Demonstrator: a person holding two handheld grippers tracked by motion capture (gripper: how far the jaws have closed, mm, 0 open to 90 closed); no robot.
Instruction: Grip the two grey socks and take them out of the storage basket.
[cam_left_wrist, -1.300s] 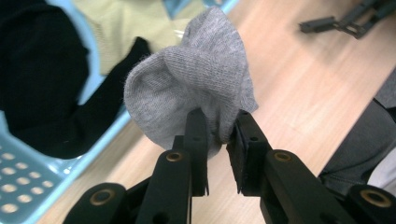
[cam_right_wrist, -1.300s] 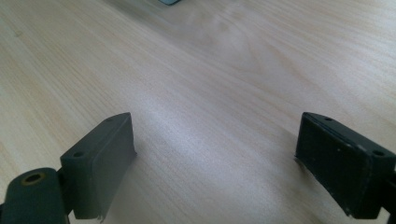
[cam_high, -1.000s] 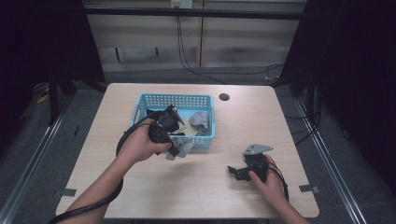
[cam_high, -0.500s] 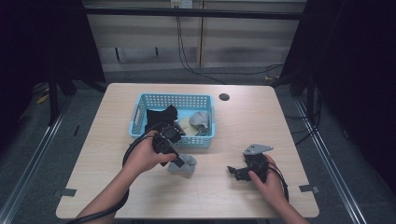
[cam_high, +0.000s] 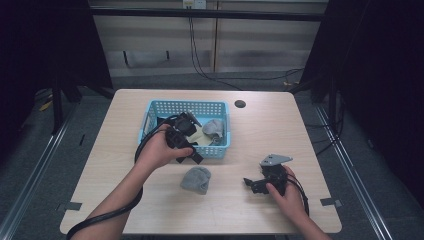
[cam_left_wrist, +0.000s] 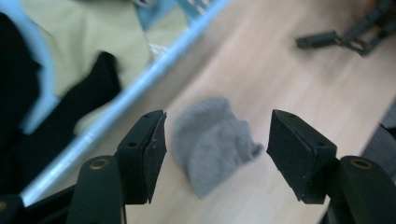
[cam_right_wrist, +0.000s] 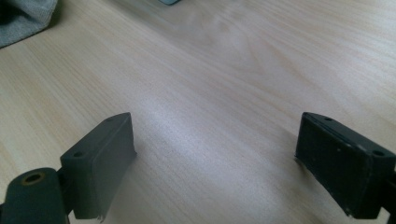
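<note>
Figure: two hand-held grippers at a wooden table (cam_high: 300, 125), seen from above and along each pair of jaws.

(a) My left gripper (cam_high: 186, 149) hangs over the near rim of the light-blue basket (cam_high: 187, 106). Its jaws have just been opening and now stand spread, with nothing pinched between them. In the left gripper view the grey cloth (cam_left_wrist: 212, 142) appears in the gap between the two black pads (cam_left_wrist: 152, 156), but it lies below on the tabletop, clear of both pads.

(b) The grey cloth (cam_high: 196, 179), a small crumpled piece, rests on the bare table just in front of the basket, on my side of it, between my two hands and nearer the left one.

(c) The basket holds further fabric: a black piece (cam_left_wrist: 88, 93), a pale yellow piece (cam_left_wrist: 88, 28) and another grey piece (cam_high: 214, 127) toward its right end.

(d) My right gripper (cam_high: 261, 184) lies low near the table's near right edge, well apart from the cloth, with its grey three-cornered plate (cam_high: 275, 159) on top. Its jaws are spread wide over bare wood, gripping nothing; a corner of the grey cloth (cam_right_wrist: 23, 18) sits at the upper left of the right gripper view.

(e) A dark round hole (cam_high: 240, 104) marks the tabletop beyond the basket's right corner.
</note>
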